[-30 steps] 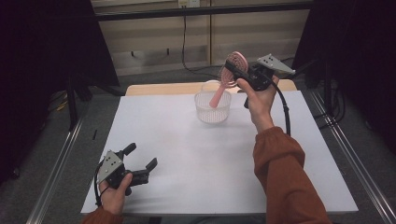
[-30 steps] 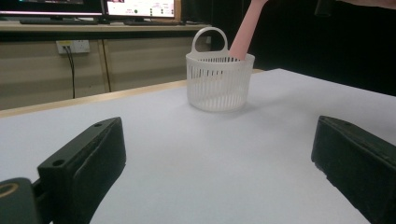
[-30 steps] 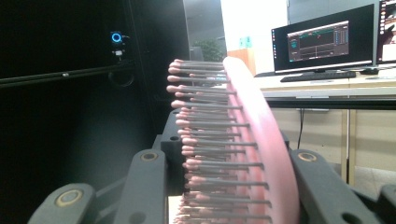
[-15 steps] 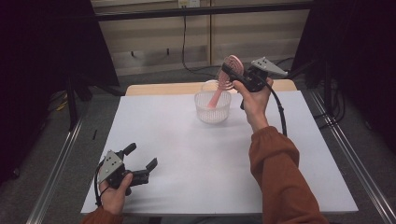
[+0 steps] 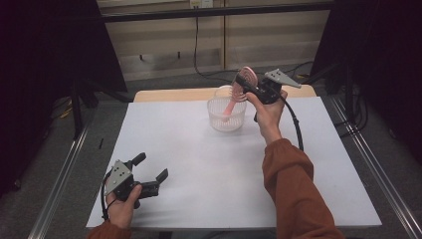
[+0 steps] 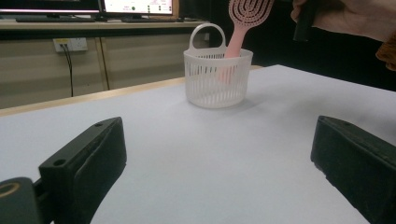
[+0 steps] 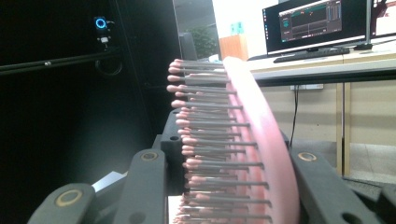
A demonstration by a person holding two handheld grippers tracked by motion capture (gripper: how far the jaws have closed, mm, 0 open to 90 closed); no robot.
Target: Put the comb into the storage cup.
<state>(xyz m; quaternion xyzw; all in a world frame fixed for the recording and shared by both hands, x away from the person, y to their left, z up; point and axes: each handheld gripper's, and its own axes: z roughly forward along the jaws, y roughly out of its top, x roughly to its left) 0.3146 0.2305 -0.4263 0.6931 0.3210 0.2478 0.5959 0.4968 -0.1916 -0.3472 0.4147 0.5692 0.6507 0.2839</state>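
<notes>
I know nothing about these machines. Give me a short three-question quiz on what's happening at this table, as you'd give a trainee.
1. True or false: the right claw is shut on the pink hairbrush.
2. Where is the handle end of the hairbrush? A) lying flat on the table B) inside the white basket C) in the left claw
3. Fill in: the left claw sits low near the front edge of the white table with its jaws ____.

Key:
1. True; it grips the bristled head.
2. B; the handle reaches down into the basket.
3. Open, with nothing between them.
</notes>
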